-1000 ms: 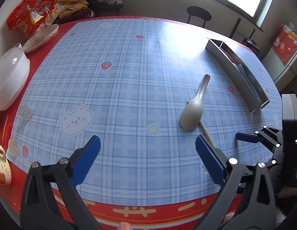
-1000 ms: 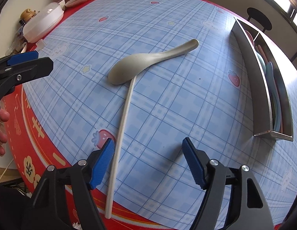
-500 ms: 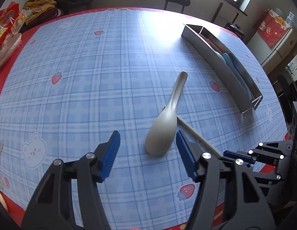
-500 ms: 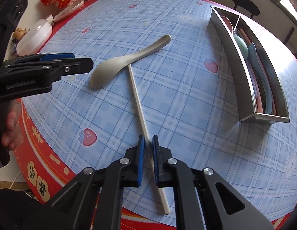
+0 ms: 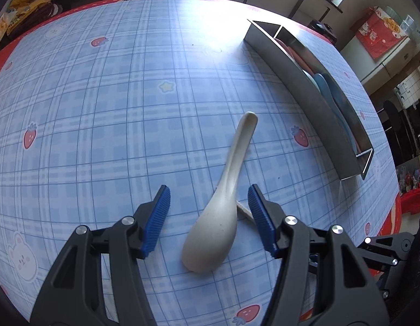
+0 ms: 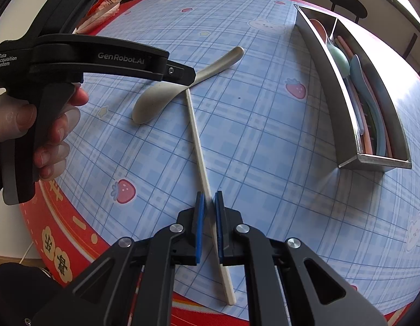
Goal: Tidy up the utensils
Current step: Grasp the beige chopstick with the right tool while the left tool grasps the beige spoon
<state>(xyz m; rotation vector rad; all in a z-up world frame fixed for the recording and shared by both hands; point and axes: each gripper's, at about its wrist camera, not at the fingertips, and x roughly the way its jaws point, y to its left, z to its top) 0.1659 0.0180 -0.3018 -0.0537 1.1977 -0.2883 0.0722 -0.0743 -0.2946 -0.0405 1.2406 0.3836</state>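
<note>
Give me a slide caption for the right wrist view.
Right gripper clamps the white chopstick while the left gripper hovers over the beige spoon.

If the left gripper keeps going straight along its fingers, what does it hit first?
Most likely the beige spoon: its bowl lies between the closing left gripper pads, not yet touched. Under it is the tablecloth; depth is hard to judge.

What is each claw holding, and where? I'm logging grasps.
Right claw pinches the white chopstick along its lower shaft. Left claw straddles the spoon, closing, not gripping.
</note>
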